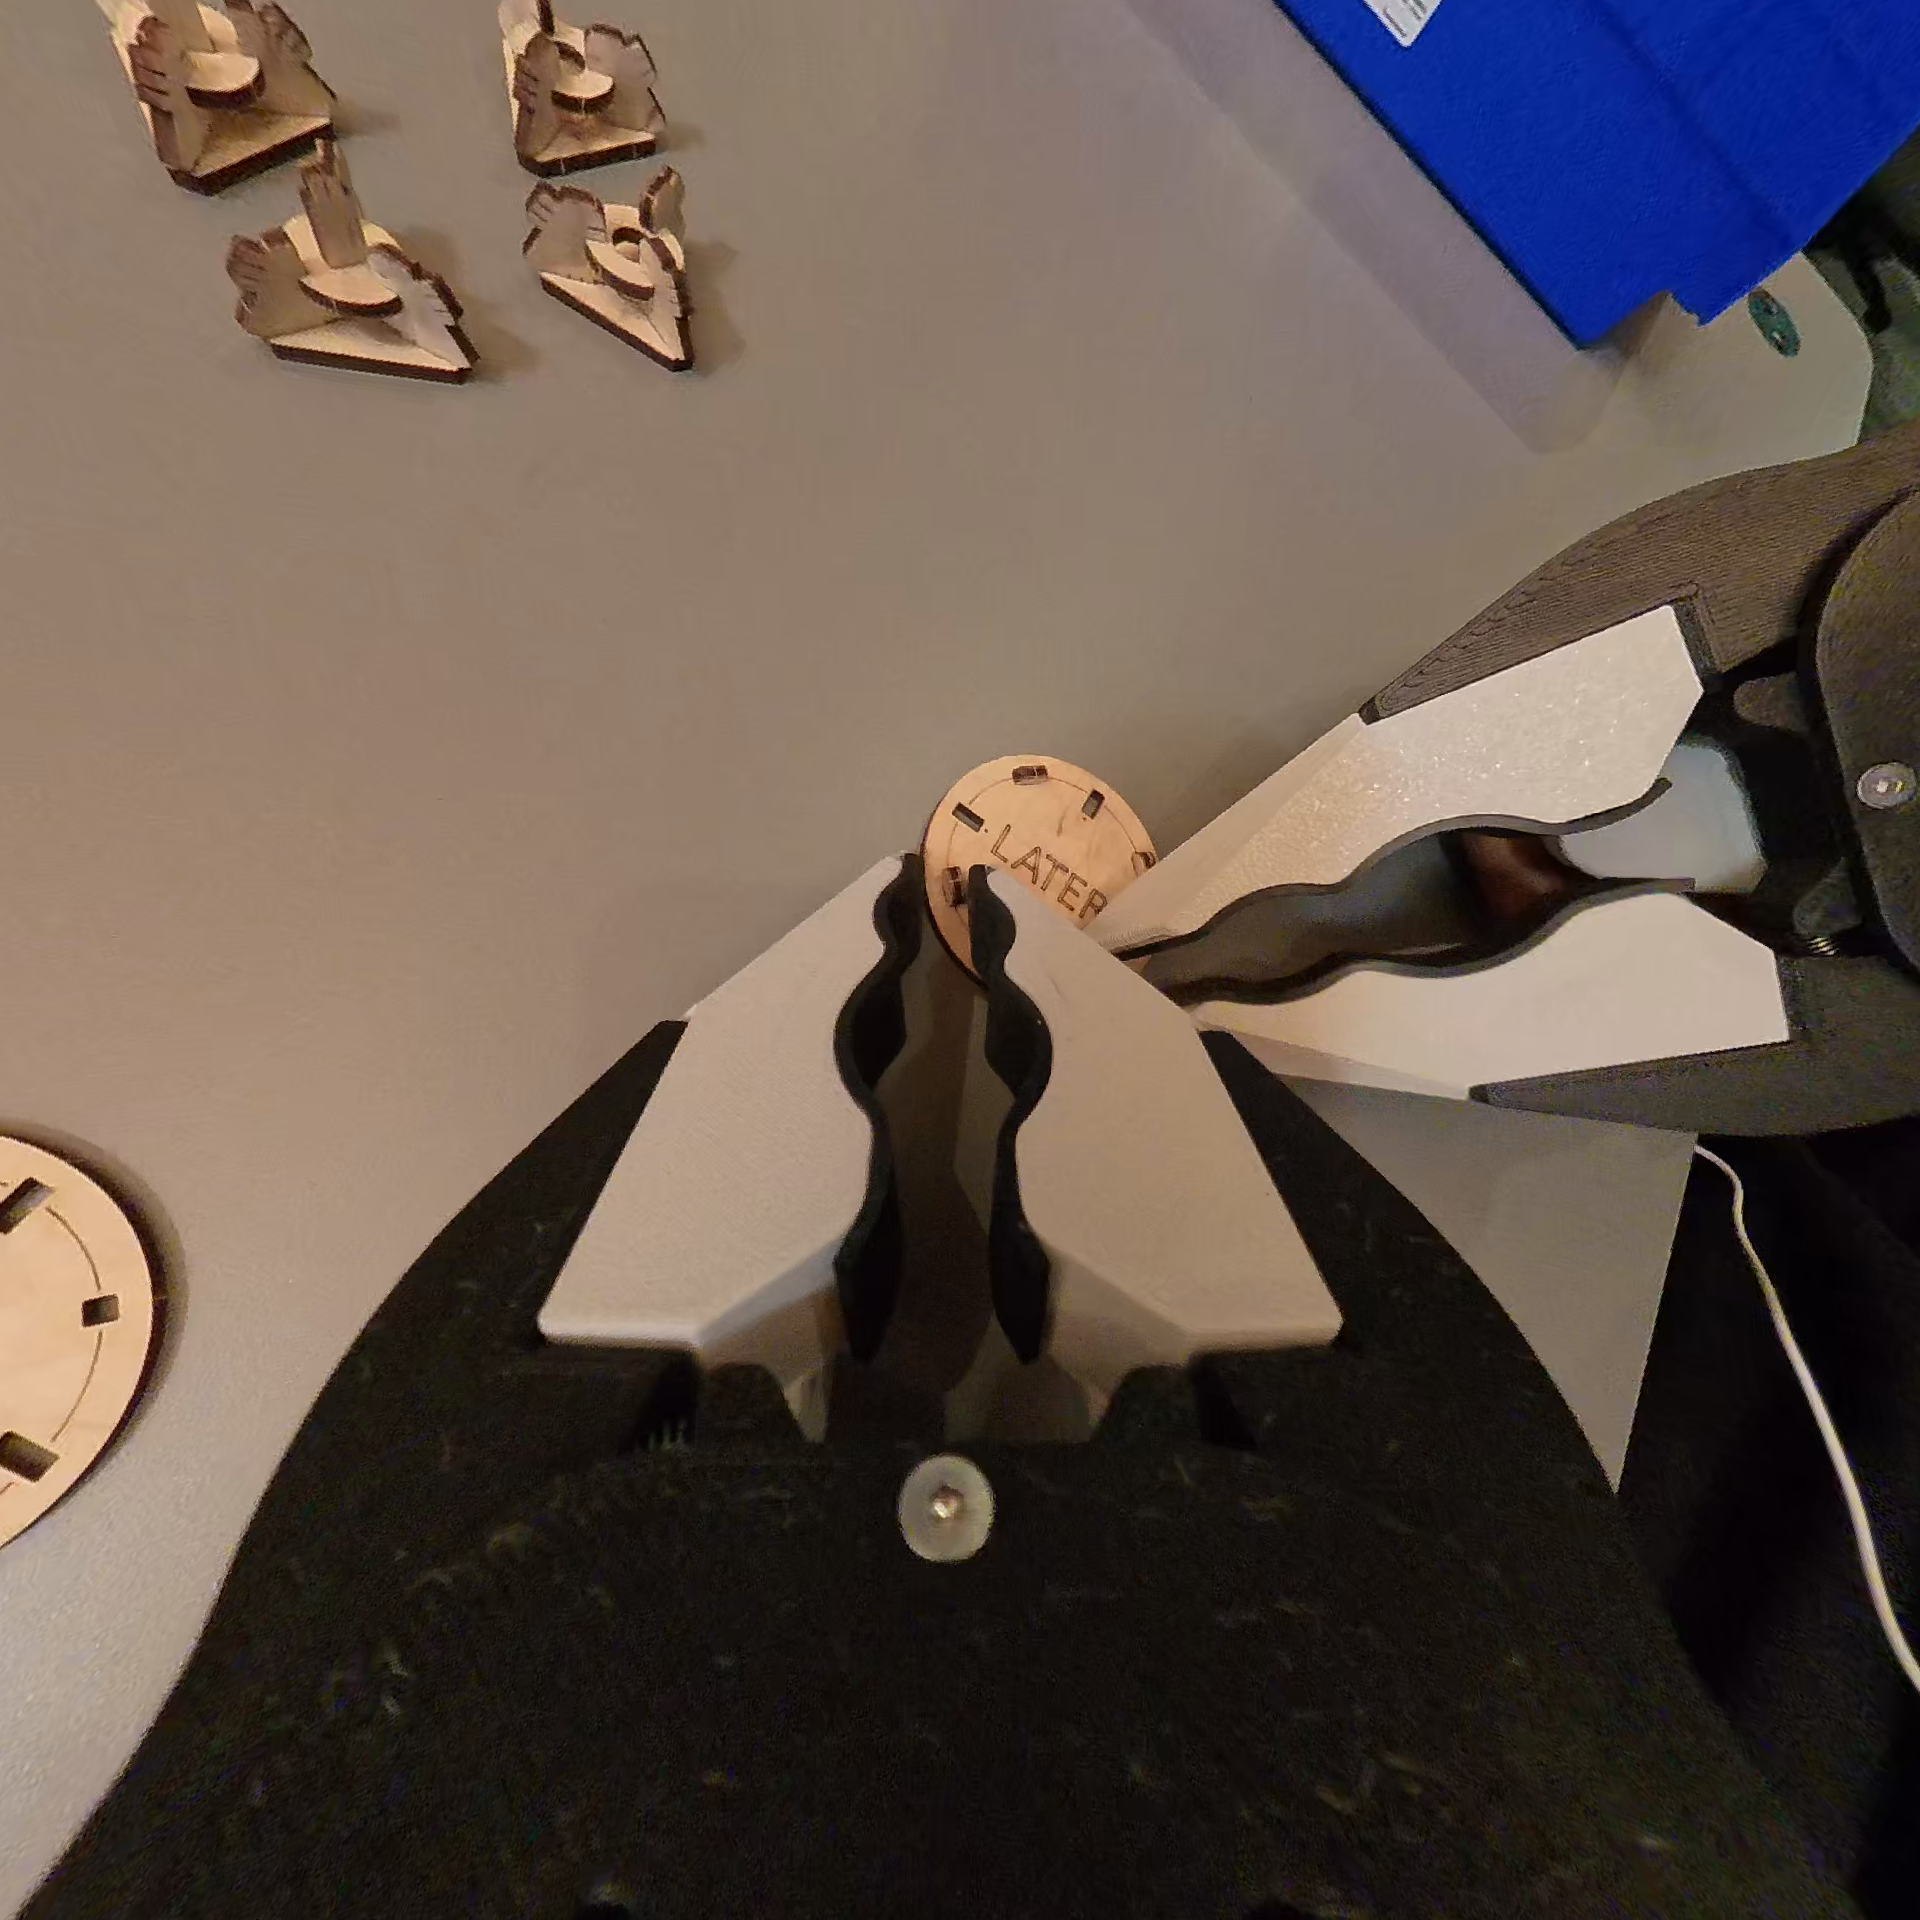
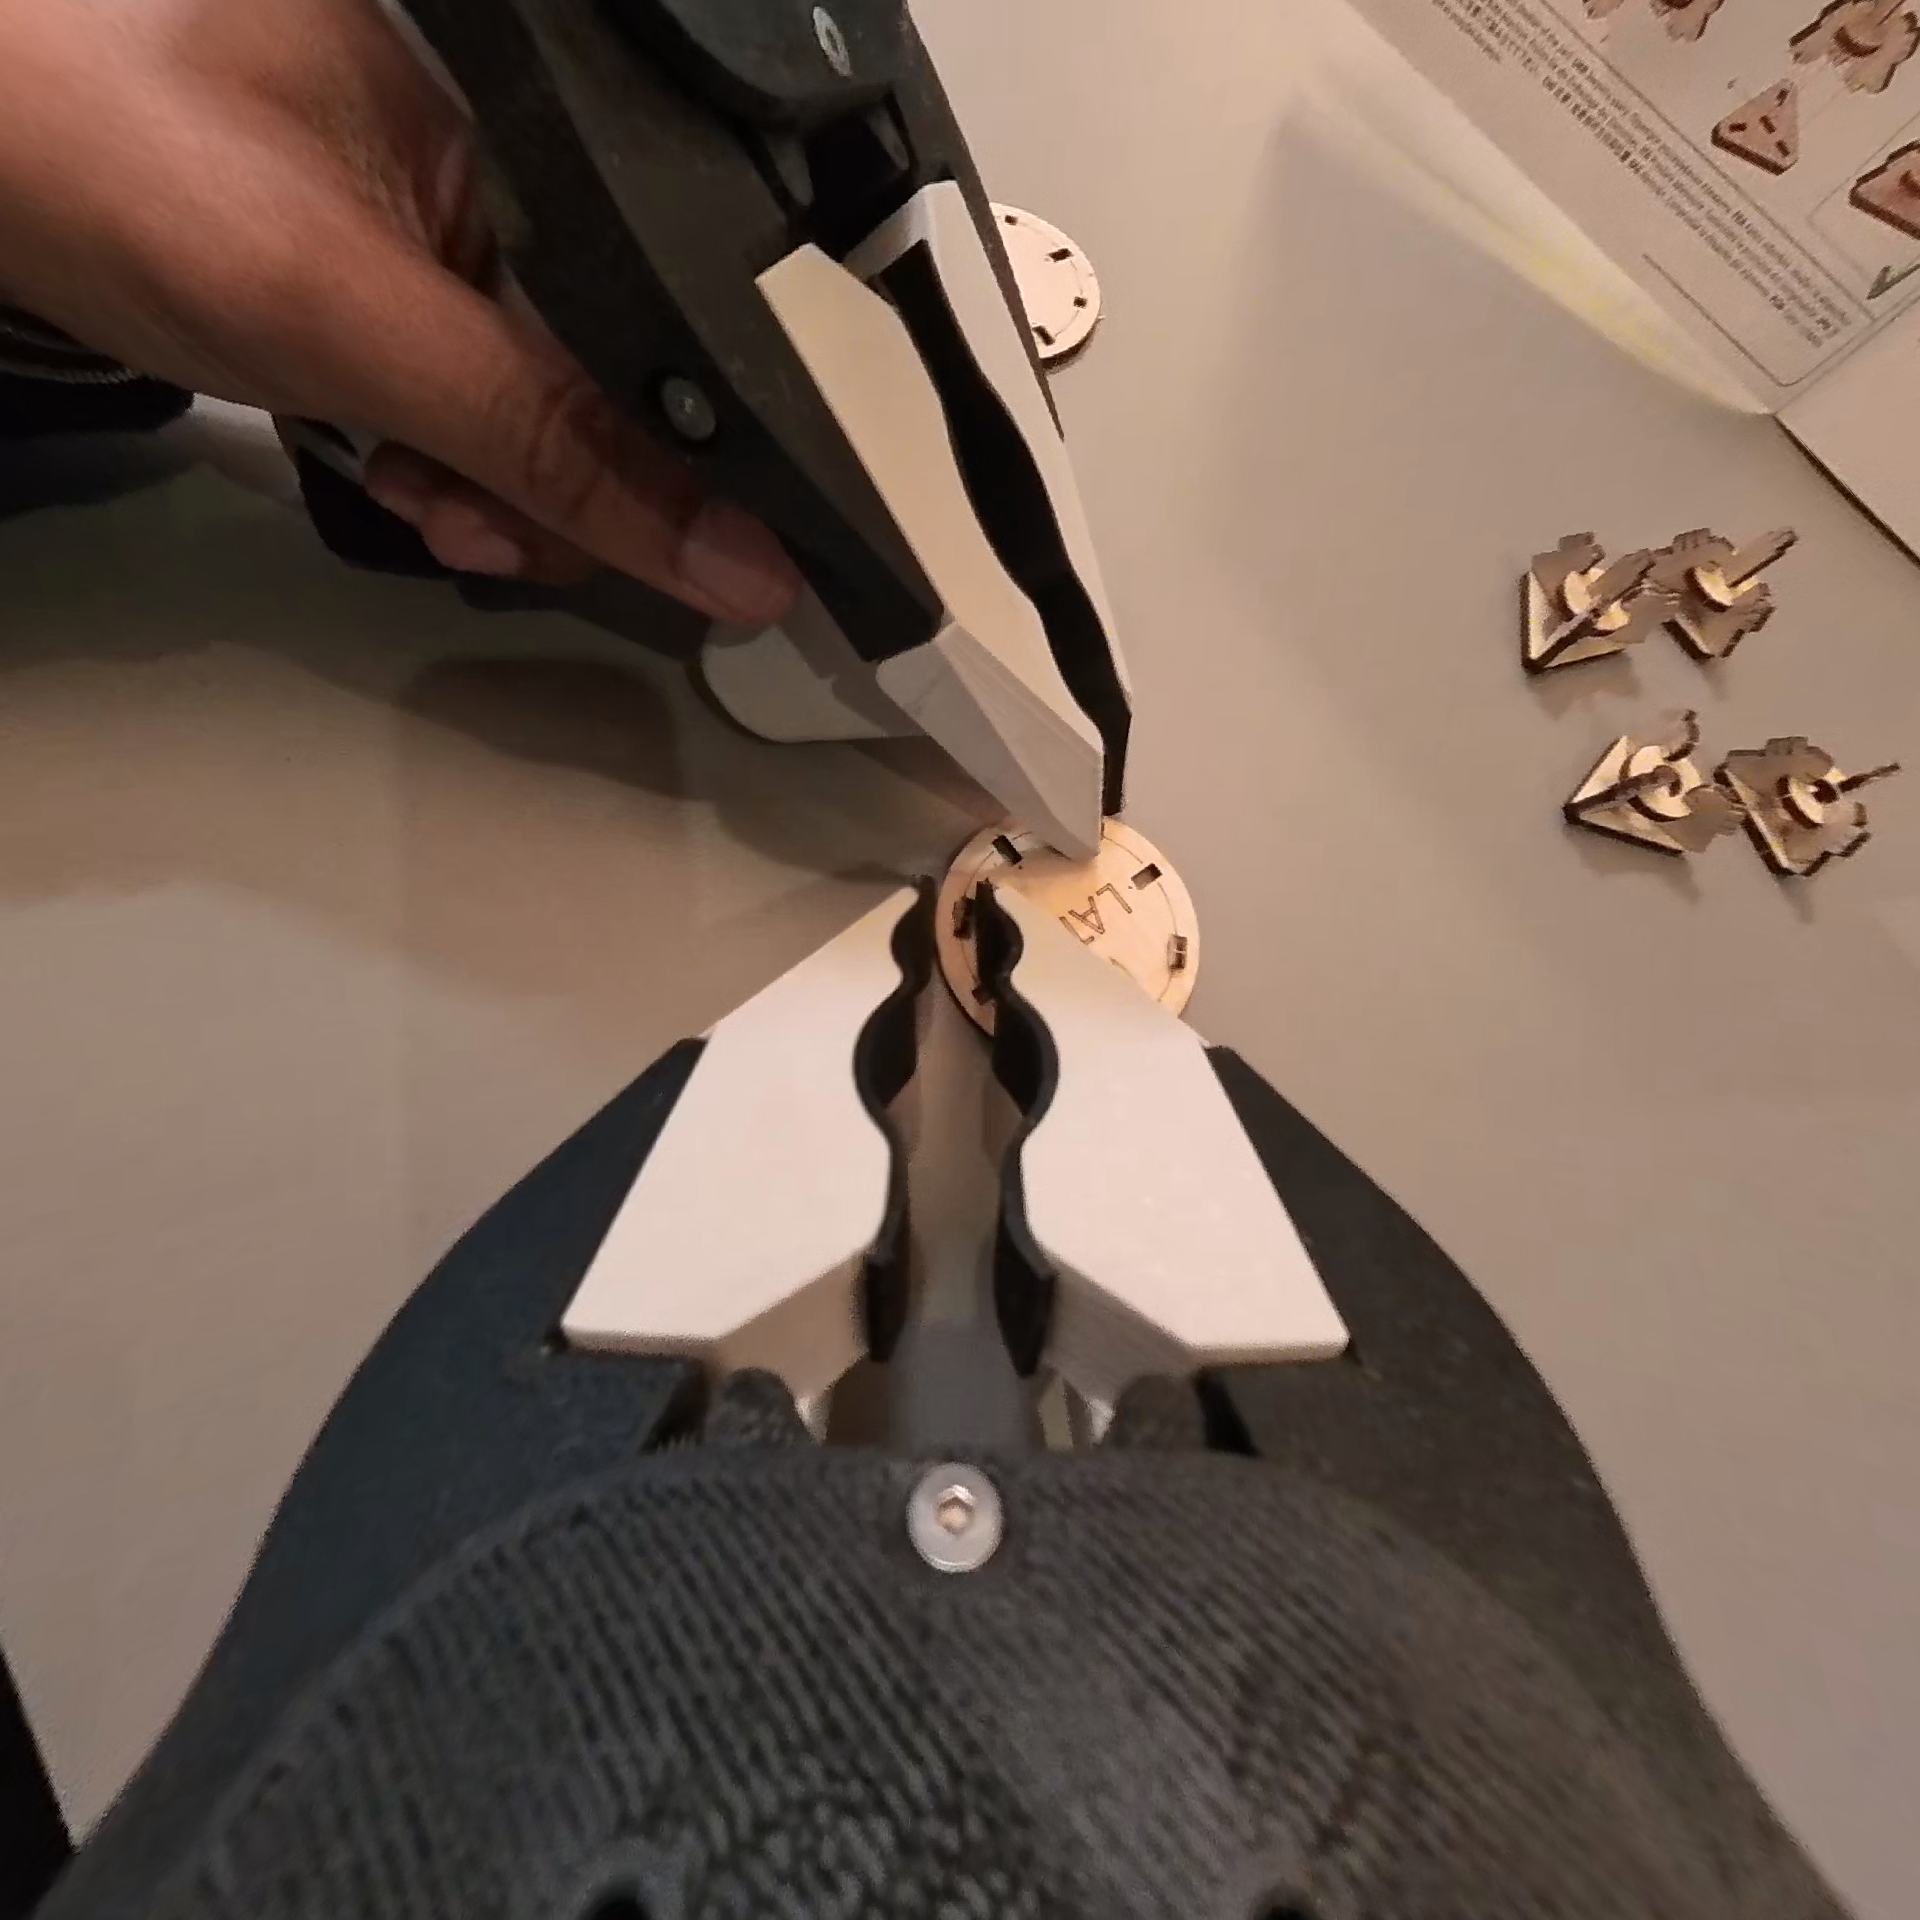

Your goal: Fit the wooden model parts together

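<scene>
With both grippers, left [image 1: 940, 883] and right [image 2: 951, 904], pinching opposite rim edges of the wooden disc [image 1: 1039, 831], keep your grip pressure even and level.

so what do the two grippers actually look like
Both the left gripper and right gripper have black textured bodies, angular white fingers lined with wavy black pads, and a silver screw centred. A thin white cable trails nearby.

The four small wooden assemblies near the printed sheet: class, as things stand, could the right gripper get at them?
Probably not yet. The right gripper is shut on the engraved wooden disc, so its jaws are occupied, though bare table lies between it and the wooden assemblies.
</scene>
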The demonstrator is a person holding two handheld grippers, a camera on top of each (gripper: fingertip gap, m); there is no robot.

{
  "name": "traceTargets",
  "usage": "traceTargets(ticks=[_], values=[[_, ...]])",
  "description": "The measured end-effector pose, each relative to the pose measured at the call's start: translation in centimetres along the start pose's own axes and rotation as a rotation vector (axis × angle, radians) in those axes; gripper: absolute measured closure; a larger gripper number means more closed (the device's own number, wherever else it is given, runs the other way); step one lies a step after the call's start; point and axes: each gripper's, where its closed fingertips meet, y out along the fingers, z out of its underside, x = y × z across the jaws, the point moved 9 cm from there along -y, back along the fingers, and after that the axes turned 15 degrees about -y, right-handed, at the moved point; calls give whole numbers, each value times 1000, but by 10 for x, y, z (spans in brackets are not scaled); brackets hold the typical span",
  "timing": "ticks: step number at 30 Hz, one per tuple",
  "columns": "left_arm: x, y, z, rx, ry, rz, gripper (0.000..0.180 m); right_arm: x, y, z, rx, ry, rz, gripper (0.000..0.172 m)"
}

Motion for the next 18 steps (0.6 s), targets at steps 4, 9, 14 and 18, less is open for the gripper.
traceTargets(ticks=[4, 9, 14, 18], values=[[0, 0, 0, 0, -2, 1, 172, 0, 0, 0, 2, -5, 4, 167], [0, 0, 0, 0, -2, 1, 172, -1, 0, 0, -2, 6, -6, 167], [0, 0, 0, 1, -3, 2, 172, -1, 0, 0, -4, 11, -11, 166], [0, 0, 0, 1, -4, 3, 172, 2, 0, 0, 7, -27, 17, 164]])
